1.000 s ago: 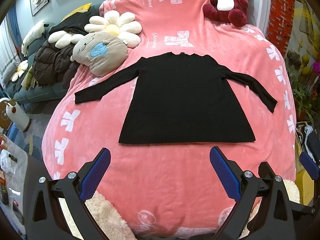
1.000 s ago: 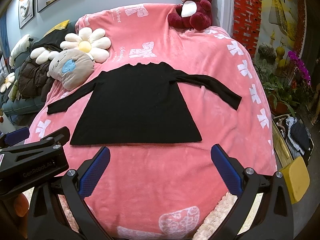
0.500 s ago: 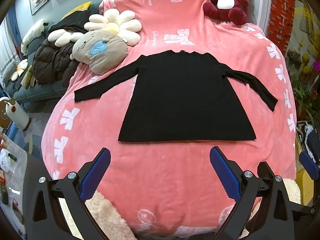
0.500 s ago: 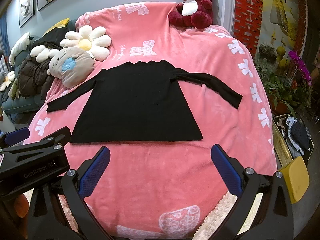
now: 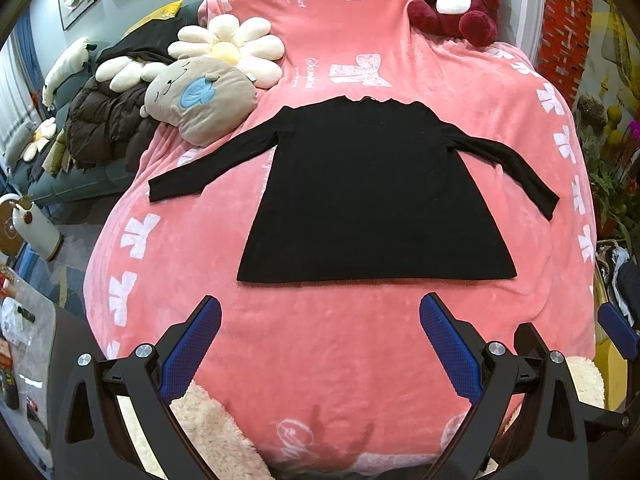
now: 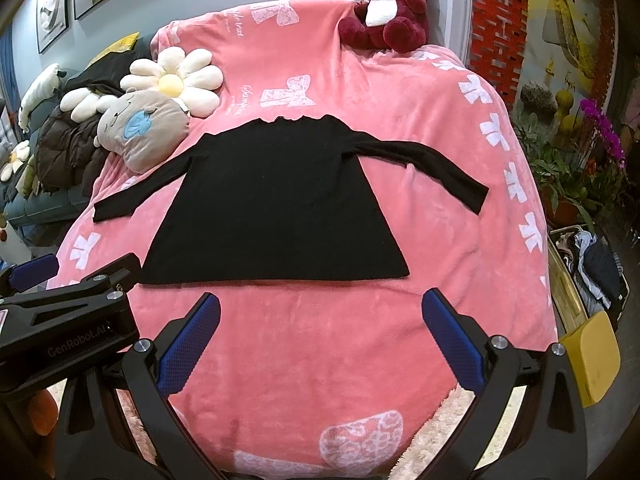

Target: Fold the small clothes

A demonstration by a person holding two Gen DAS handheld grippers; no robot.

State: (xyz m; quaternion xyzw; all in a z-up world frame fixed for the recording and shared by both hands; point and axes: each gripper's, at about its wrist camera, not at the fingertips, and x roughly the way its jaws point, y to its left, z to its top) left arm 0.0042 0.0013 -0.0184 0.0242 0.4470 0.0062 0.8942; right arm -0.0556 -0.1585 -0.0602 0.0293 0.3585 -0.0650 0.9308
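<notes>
Black long-sleeved top (image 5: 376, 196) lies flat, sleeves spread, on pink blanket (image 5: 460, 80). Left gripper (image 5: 320, 316) and right gripper (image 6: 320, 314): jaws wide apart, empty, short of hem.

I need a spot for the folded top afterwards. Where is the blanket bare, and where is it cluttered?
Bare: the pink blanket strip between the black top's hem and the two open grippers, left and right; also the stretch between its collar and the red bear. Crowded: the far left, where the grey plush and flower cushion lie near the sleeve.
</notes>
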